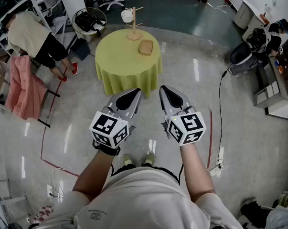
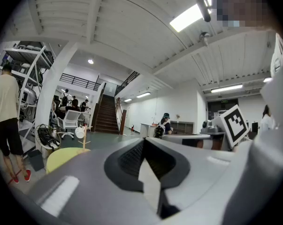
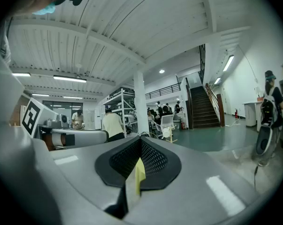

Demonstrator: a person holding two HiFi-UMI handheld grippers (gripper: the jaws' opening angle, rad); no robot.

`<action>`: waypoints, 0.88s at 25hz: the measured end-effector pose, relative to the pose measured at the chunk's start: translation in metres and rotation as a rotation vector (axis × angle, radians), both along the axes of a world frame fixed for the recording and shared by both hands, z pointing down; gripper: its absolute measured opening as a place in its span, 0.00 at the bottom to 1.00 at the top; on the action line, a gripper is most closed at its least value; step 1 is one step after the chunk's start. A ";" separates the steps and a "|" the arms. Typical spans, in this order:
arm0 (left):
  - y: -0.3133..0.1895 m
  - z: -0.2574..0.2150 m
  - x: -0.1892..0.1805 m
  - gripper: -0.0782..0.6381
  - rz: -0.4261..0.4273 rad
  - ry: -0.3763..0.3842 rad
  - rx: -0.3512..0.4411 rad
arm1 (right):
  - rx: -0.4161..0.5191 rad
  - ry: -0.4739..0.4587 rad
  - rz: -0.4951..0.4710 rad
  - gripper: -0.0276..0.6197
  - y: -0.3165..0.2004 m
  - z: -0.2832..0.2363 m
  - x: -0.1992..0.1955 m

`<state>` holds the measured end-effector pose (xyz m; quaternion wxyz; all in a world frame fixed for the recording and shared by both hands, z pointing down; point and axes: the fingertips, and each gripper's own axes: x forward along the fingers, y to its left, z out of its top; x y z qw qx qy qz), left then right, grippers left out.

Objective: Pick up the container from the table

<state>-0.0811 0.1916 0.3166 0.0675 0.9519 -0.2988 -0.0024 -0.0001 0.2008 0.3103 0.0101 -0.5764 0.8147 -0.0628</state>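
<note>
Tan container (image 1: 145, 47) on green table (image 1: 120, 68), beside mug stand (image 1: 133, 26)

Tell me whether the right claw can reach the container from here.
Probably not yet: the right claw hangs over the floor, short of the table that bears the container. Nothing blocks the path; step closer.

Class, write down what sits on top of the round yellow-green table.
A tan container and a wooden stand holding a white cup. The cloth hides everything beneath it.

Overhead, two low level views — table (image 1: 120, 63) shared
</note>
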 end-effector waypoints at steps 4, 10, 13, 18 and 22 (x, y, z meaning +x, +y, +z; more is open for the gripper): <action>0.005 -0.001 0.006 0.12 0.000 0.001 0.001 | 0.002 0.001 -0.003 0.05 0.005 -0.001 0.005; 0.006 0.002 0.013 0.12 0.002 -0.002 -0.003 | -0.008 -0.014 -0.004 0.05 0.006 0.003 0.012; 0.007 0.003 0.020 0.12 0.000 -0.006 -0.002 | -0.007 -0.031 -0.008 0.06 0.007 0.004 0.019; 0.006 0.005 0.033 0.12 -0.013 -0.009 0.004 | -0.001 -0.047 -0.013 0.06 0.007 0.004 0.035; 0.004 0.008 0.043 0.12 -0.027 -0.009 0.010 | -0.011 -0.066 -0.006 0.06 0.003 0.009 0.050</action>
